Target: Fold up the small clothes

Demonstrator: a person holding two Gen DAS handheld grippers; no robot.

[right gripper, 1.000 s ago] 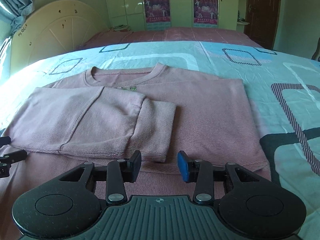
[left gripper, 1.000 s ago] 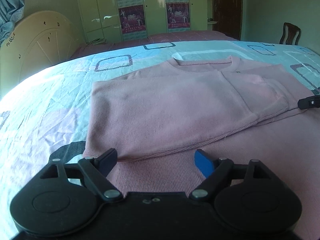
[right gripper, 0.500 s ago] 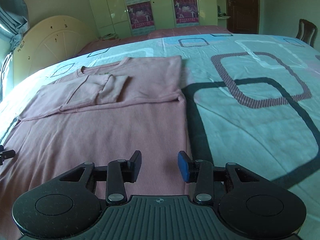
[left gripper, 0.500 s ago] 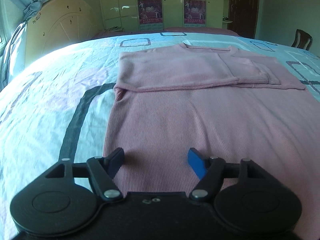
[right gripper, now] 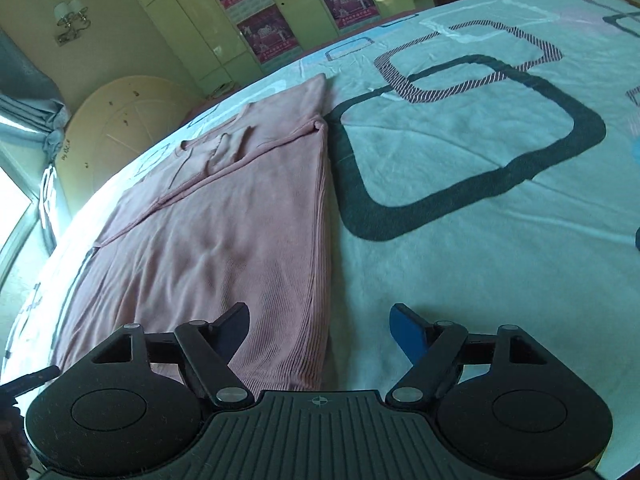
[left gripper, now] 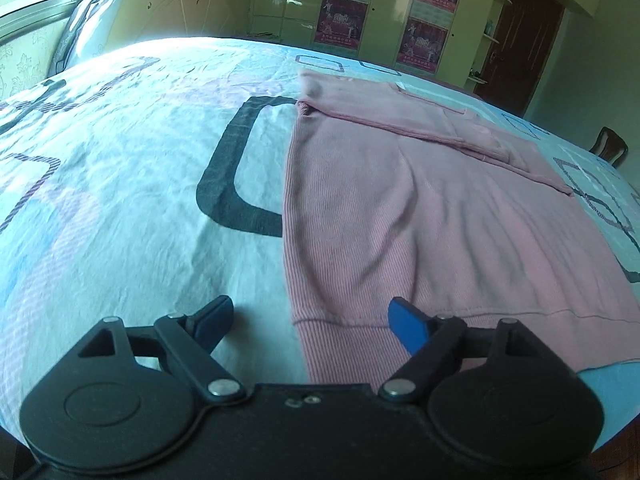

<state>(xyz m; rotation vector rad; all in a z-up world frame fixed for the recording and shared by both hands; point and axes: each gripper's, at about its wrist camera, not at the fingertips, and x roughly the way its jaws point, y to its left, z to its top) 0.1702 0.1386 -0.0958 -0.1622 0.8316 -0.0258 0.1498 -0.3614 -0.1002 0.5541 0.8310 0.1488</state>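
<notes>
A pink ribbed sweater point(left gripper: 420, 216) lies flat on the bed, both sleeves folded across its chest at the far end. My left gripper point(left gripper: 310, 320) hovers over the hem's left corner; its jaws are opening, and the corner lies between the fingers without either pad pressing on it. In the right wrist view the same sweater point(right gripper: 224, 248) stretches away to the upper left. My right gripper point(right gripper: 320, 322) straddles the hem's right corner, jaws opening wide, the fabric edge between the fingers and not gripped. The tip of the left gripper point(right gripper: 30, 378) shows at the left edge.
The bedsheet point(left gripper: 120, 184) is pale blue with dark rounded-square prints. A cream headboard point(right gripper: 120, 120) and wardrobes with posters point(left gripper: 344, 20) stand beyond the bed. A wooden chair point(left gripper: 610, 146) sits at the right. The bed's near edge lies just below both grippers.
Both grippers have drawn back from the folded sleeves to the sweater's hem, each to its own corner, rolling as they went. The right gripper's jaws have spread much wider.
</notes>
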